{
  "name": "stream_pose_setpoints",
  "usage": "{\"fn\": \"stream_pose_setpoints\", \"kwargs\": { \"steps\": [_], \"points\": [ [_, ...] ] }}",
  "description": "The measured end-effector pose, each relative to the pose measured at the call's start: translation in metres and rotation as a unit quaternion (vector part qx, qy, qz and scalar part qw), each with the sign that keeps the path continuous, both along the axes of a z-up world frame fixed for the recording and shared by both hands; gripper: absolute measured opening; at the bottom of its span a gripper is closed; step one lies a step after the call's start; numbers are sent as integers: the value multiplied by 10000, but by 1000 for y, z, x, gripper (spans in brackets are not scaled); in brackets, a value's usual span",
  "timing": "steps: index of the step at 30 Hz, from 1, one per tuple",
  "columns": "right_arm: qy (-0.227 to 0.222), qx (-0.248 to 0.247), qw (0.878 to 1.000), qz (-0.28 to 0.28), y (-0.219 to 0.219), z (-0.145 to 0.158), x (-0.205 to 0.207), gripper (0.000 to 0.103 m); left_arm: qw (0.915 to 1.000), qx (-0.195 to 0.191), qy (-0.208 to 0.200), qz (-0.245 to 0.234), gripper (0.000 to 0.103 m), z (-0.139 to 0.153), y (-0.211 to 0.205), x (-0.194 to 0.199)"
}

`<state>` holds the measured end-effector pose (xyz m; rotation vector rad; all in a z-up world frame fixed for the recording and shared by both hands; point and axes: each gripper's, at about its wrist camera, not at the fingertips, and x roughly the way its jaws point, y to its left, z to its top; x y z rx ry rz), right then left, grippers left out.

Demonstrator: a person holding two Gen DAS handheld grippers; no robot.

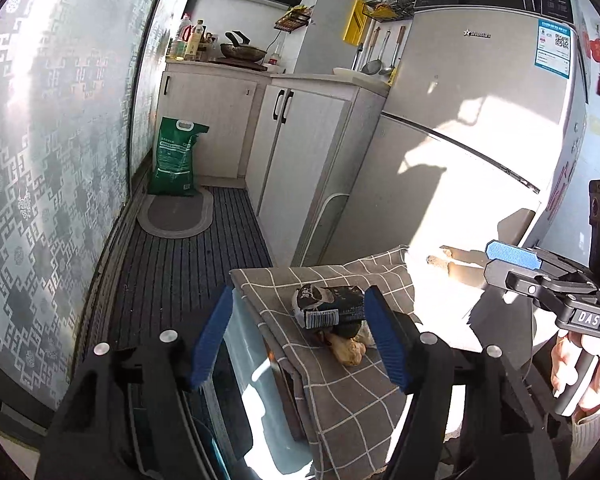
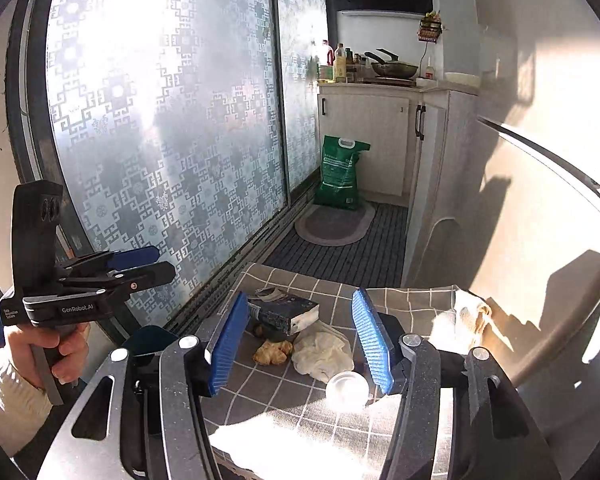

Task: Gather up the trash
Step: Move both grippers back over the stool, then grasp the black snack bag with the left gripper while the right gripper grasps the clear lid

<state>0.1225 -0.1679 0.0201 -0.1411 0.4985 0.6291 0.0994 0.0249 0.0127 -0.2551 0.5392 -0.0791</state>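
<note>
Nearest the right wrist camera, the right gripper (image 2: 300, 340) stands with its blue pads wide apart and nothing between them, hovering over a small table covered by a grey checked cloth (image 2: 400, 308). Just inside the right-hand pad sits a round white cap (image 2: 346, 392), lying in strong glare. Beyond it, between the pads, lies a crumpled tissue (image 2: 322, 354), with a brown food scrap (image 2: 272, 352) just to its left. Farther off, a dark torn carton (image 2: 282, 312) lies with its long axis running left to right, its left end close to the left-hand pad.

In the left wrist view, the left gripper (image 1: 300, 334) is likewise spread open and empty. The carton (image 1: 328, 306) appears close by its right-hand pad, with the scrap (image 1: 350, 352) just nearer the camera. Whether pad and carton touch cannot be told.

Judgement: the right gripper is better placed, since all the trash lies ahead between its fingers. The carton's long axis lies across the fingers' line of closing, so a turn of the wrist would likely be wanted to take it by its narrow side.

The cloth's left edge drops beside a frosted sliding door (image 2: 160, 140); a fridge (image 1: 480, 140) stands close on the right. Open floor lies beyond the far edge, towards a green sack (image 2: 340, 172). No bin can be made out with certainty.
</note>
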Motion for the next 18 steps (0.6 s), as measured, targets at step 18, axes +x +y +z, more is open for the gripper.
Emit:
{"fn": "stream_pose_setpoints", "kwargs": {
  "steps": [18],
  "points": [
    [814,289,9960,-207,-52,-53,34,75,9943,-252,1030,70,83,-59,-24,99]
  ]
}}
